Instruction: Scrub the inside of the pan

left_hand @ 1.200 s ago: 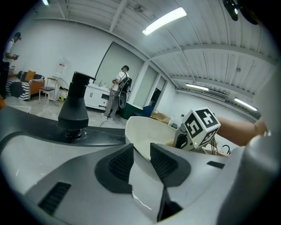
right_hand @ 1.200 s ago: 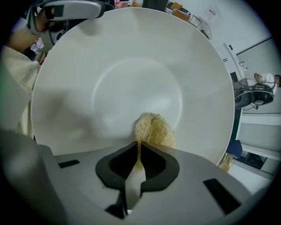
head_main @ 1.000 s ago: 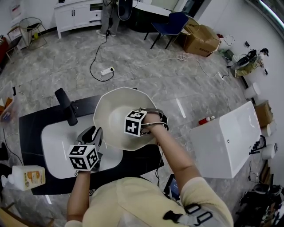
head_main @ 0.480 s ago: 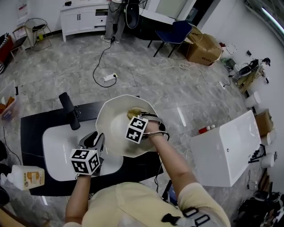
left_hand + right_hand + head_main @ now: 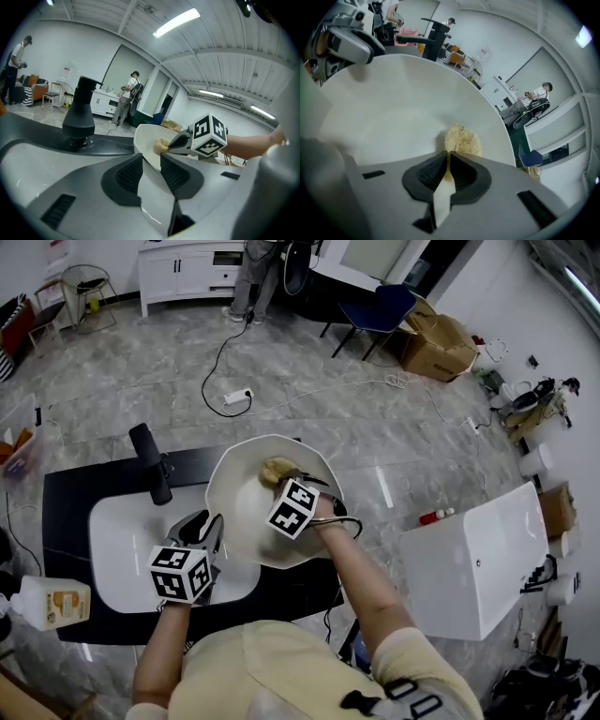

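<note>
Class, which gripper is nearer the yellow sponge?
Right. The right gripper is shut on the sponge inside the pan; the left gripper grips the pan's near rim, apart from it.

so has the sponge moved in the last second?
Yes. The sponge slid away from the person, out from under the right gripper toward the far rim of the pan, now level with the black faucet.

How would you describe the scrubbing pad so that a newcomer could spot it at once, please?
Find the white sink in the black counter; over it the left gripper holds a wide cream pan. Inside, near its far rim, the right gripper pinches the pad: the only fuzzy, yellowish lump there.
</note>
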